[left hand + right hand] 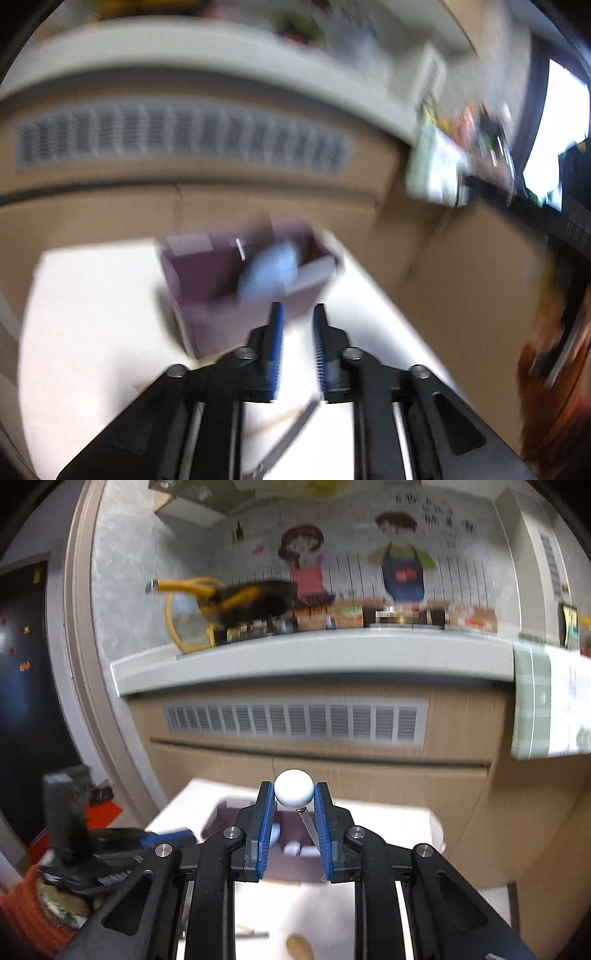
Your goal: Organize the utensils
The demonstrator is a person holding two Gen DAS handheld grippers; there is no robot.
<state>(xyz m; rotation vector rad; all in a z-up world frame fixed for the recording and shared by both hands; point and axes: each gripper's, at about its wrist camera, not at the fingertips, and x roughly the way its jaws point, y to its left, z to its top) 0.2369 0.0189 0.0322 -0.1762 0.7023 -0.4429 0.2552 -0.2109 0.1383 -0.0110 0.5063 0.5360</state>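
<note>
Two grippers are in my hands. My right gripper [294,797] is clamped on a utensil with a white round head [294,788], held up above the purple tray [221,814] on the white table [388,823]. My left gripper [298,314] stands apart, nothing between its pads, just before the blurred tray.

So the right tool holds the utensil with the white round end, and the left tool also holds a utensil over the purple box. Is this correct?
Not fully. The left tool holds nothing: the left wrist view shows open space between its blue pads. The rest stands: the right tool grips the utensil with the white round end, and the purple box lies ahead on the white table.
</note>
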